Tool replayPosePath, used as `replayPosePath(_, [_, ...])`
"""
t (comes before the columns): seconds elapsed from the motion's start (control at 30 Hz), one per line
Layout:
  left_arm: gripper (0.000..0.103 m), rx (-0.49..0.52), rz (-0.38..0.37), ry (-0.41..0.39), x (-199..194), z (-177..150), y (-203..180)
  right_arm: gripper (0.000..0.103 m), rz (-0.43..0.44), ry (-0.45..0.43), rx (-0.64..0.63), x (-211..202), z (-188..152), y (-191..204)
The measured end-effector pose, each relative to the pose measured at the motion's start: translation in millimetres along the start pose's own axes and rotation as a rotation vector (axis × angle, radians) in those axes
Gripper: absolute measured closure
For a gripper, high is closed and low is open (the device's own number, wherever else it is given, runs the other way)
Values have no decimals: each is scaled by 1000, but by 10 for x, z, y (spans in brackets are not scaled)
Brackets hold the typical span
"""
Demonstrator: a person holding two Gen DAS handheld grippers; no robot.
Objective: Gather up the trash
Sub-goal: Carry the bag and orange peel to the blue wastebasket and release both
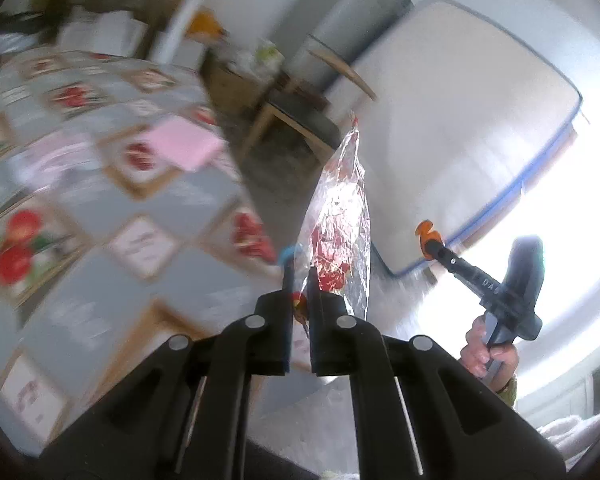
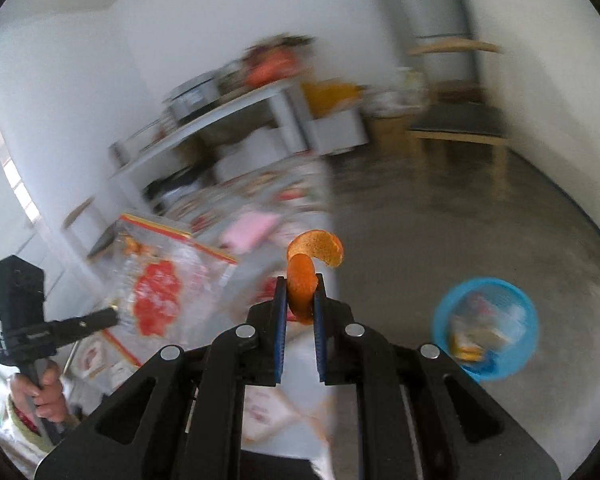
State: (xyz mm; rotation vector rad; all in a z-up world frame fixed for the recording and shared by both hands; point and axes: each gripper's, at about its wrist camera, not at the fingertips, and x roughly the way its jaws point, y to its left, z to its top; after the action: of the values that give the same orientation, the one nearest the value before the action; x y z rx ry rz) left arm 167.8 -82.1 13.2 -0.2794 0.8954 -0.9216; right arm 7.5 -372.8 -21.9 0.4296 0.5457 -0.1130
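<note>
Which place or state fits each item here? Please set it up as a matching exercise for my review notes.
Things:
1. orange peel
2. foil wrapper
3. blue basket
4. pink cloth

Places:
A. on the floor, trash inside
B. pinched in the right gripper
C. lying on the patterned tablecloth
D. pinched in the left gripper

Pairs: 1-B, 2-D, 3-A, 4-C

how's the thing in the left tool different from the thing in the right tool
The foil wrapper is silvery with red print, flat and crinkled; the orange peel is plain orange and curled. The wrapper stretches far past its tool's tips; the peel is much shorter. Both are trash, each pinched in a tool off the table.
</note>
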Motion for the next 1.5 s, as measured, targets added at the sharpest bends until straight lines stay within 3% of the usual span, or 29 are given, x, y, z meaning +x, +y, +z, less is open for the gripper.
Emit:
replayPosePath(0.2, [98, 13, -41, 216, 1123, 287, -478, 91, -138, 26, 223, -79, -306, -1023])
replayPosePath(0.4, [98, -125, 36, 438, 2515, 304, -628, 91, -189, 97, 428, 192, -687, -1774])
replayPosePath(0.5, [98, -219, 77, 483, 3057, 230, -606, 91, -201, 125, 487, 292, -815, -2013])
replayPosePath(0.63, [98, -359, 97, 480, 3694, 55, -527, 91, -216, 145, 537, 391, -959, -2206])
replayPosePath(0.67, [95, -403, 119, 478, 3914, -42, -462, 91, -220, 147, 546, 405, -973, -2250])
replayPosePath(0.77, [58, -469, 187, 554, 4389, -323, -312, 91, -232, 157, 564, 416, -1021, -2348])
replayPosePath(0.83, [57, -507, 206, 593, 4572, -428, -241, 91, -237, 162, 566, 444, -1024, -2406])
replayPosePath(0.97, [54, -467, 200, 594, 4479, -456, -255, 91, -245, 178, 545, 534, -1035, -2481])
replayPosePath(1.13, [54, -354, 185, 548, 4127, -165, -504, 91, -208, 222, 511, 883, -920, -2504])
replayPosePath(1.27, [53, -208, 142, 496, 3592, 213, -793, 91, -185, 250, 436, 1275, -702, -2407])
replayPosePath(1.37, [43, -96, 109, 409, 2994, 470, -924, 88, -195, 284, 398, 1677, -582, -2407])
replayPosePath(1.4, [40, -73, 113, 384, 2887, 551, -949, 85, -204, 313, 398, 1871, -585, -2452])
replayPosePath(1.47, [38, -21, 104, 327, 2429, 618, -930, 64, -221, 383, 395, 2204, -639, -2558])
replayPosePath(1.5, [36, -9, 98, 304, 2237, 626, -886, 57, -280, 427, 393, 2371, -703, -2627])
